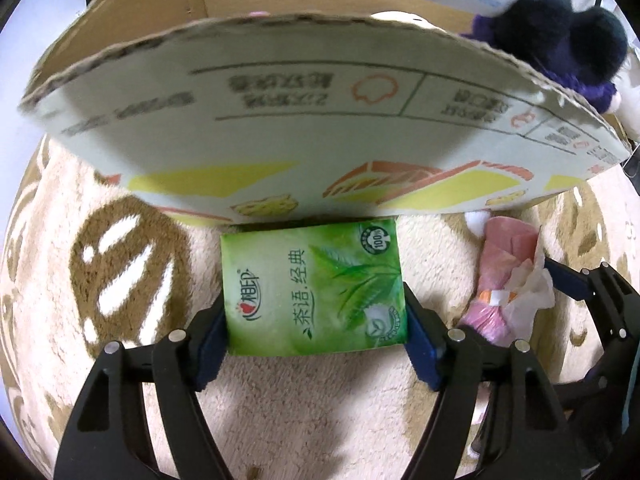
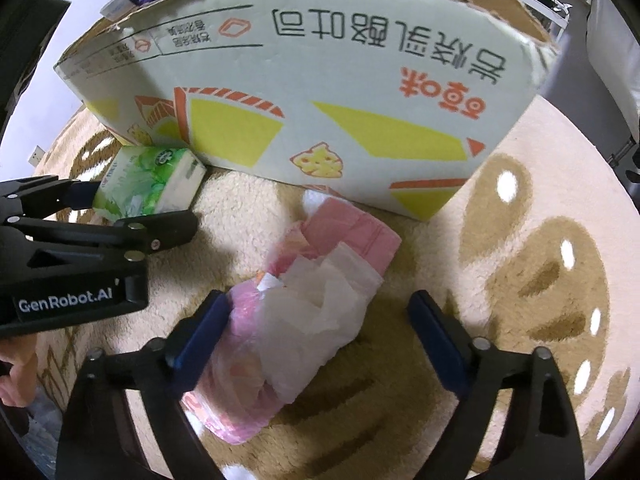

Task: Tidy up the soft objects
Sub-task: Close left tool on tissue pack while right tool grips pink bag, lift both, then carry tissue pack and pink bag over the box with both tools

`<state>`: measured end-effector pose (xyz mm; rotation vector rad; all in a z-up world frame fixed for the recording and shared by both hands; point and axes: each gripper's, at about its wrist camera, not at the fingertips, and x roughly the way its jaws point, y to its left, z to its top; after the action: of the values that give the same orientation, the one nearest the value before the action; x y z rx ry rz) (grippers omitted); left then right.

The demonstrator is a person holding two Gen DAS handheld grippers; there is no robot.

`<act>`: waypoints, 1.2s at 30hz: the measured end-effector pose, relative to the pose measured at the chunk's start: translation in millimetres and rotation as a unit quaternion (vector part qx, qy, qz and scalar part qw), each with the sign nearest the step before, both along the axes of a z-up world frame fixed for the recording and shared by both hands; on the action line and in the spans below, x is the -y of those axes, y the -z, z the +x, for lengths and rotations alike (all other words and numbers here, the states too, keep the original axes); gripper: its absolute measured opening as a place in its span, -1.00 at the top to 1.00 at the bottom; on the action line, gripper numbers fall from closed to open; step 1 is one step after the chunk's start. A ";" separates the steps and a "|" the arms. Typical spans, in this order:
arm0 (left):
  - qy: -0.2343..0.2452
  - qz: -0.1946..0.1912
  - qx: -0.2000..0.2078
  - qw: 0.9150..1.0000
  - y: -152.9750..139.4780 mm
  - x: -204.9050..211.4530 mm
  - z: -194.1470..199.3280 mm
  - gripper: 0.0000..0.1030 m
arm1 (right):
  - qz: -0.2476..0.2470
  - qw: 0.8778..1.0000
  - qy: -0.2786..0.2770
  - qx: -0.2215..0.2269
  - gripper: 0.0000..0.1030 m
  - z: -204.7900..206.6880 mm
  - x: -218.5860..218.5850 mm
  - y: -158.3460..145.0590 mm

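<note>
Item: green tissue pack, clamped in our left tool, on the rug against the cardboard box. Our right tool is spread wide around the pink tissue pack; loose wrap may slip. Box holds a dark plush; its flap could block loading.

Printed on the green tissue pack are the brand "心相印", the words "茶语.经典" and a round "100%" seal. "GenRobot.AI" is lettered in white on the body of the left tool. On the cardboard box, seen upside down, large black characters "吐司" and orange "味" can be made out; the smaller print is blurred.
</note>
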<state>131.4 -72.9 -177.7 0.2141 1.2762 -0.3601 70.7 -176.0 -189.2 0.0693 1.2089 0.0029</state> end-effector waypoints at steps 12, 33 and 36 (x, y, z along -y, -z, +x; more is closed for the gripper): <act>-0.024 0.008 0.038 0.999 -37.6 -12.6 -28.1 -0.45 | 0.024 0.999 0.024 0.003 0.31 -10.2 24.1 -9.9; -0.053 -0.025 0.254 0.965 -153.7 -33.1 -89.4 -0.45 | 0.022 0.978 0.050 0.202 0.61 -49.8 36.7 -135.8; -0.050 -0.033 0.296 0.953 -165.8 -36.0 -90.8 -0.44 | 0.023 0.967 0.060 0.246 0.61 -56.7 40.4 -152.3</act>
<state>40.6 -36.9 -12.0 0.1822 0.6778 -0.2250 14.0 -216.5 -36.9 0.1713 0.7062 -0.0548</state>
